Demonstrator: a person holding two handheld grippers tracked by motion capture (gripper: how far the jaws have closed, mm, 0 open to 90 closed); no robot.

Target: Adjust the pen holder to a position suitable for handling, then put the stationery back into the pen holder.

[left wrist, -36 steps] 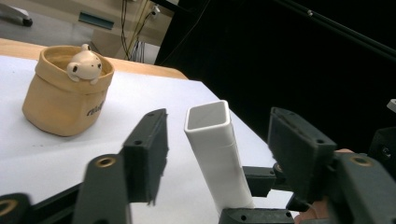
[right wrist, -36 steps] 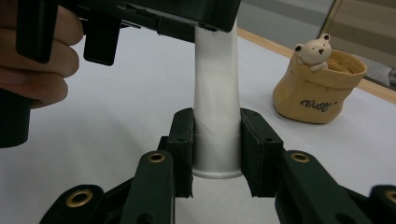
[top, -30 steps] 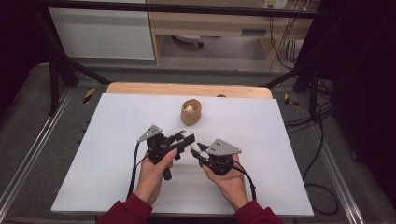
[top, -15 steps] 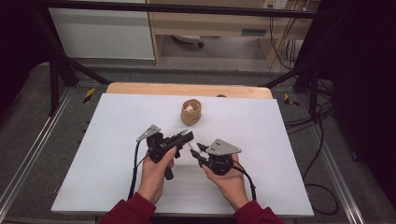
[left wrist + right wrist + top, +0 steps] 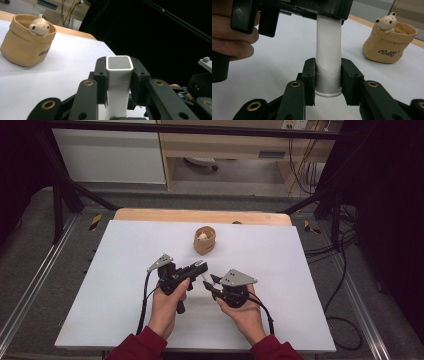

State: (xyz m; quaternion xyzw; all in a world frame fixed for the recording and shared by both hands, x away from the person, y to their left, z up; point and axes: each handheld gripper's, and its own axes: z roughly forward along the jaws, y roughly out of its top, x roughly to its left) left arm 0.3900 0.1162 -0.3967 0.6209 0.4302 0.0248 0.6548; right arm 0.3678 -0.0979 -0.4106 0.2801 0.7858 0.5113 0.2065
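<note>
- Left gripper (image 5: 199,268): I read it clamped on the square-ended part of the white tube (image 5: 119,75), both pads tight to its flat sides. In the high view my left hand (image 5: 167,302) grips the handle from below, forearm coming up from the near edge, jaws aimed right and slightly away.
- White tube: held above the white table (image 5: 100,285), near its middle, bridging the two grippers. Its round, silver-banded end (image 5: 328,86) sits in the right jaws.
- Right gripper (image 5: 210,282): closed on that round end, jaws aimed left toward the other gripper; my right hand (image 5: 245,312) cups it from beneath.
- Progress, my judgement: both ends are secured; pulling or twisting the two parts apart remains, since they look joined.
- Beige bear pouch (image 5: 204,240): upright farther back on the table, well apart, untouched.
</note>
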